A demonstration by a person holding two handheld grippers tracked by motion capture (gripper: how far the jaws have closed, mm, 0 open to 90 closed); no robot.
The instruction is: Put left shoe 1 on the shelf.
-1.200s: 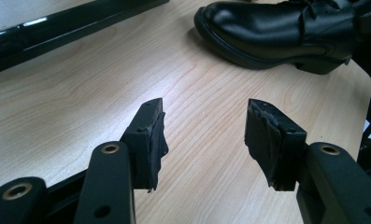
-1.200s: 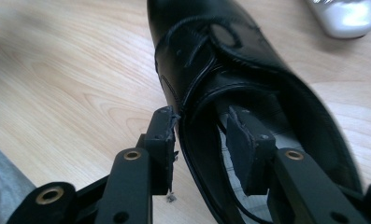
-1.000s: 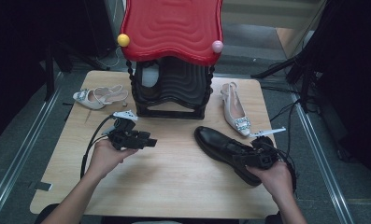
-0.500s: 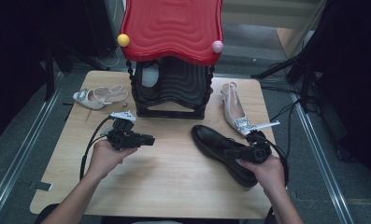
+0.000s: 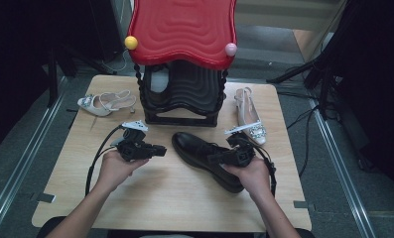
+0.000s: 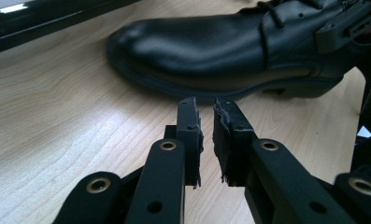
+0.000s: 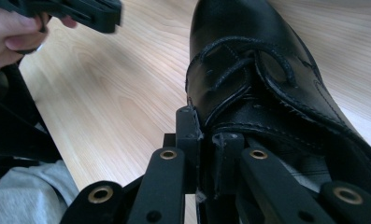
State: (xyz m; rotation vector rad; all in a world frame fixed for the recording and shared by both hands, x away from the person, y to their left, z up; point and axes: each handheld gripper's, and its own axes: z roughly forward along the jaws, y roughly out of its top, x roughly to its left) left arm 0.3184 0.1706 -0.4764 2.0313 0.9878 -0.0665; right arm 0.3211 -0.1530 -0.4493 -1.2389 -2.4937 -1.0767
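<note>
The bench [image 5: 135,198] is a pale wooden top, and at its twelve o'clock edge stands the black rack with a wavy red top [image 5: 182,29]. Two pale heeled sandals lie flat beside it, one at ten o'clock [image 5: 105,103] and one at two o'clock [image 5: 249,116].

Your work is the black lace-up shoe [image 5: 204,156]. It sits just right of the bench's centre, sole down, toe pointing toward eleven o'clock and heel toward your right hand. It is glossy smooth leather with a round toe, dark laces and a low stacked heel.

I'd expect it to be fairly weighty for one claw, stiff at the sole and heel, softer along the collar. The polished toe looks slippery, so don't pinch there. The collar edge by the laces is thin enough to bite and gives the pads some purchase. The shoe will likely want to tip toe-down from that hold, so be ready to steady it.

Your right claw [image 5: 217,158] has just been closing, and its jaws now pinch the leather edge of the opening beside the laces.

Your left claw [image 5: 160,148] sits at nine o'clock from the shoe, aimed at its side but apart from it. Its jaws have also just been closing and stand nearly together, a thin gap left, with nothing between them.
</note>
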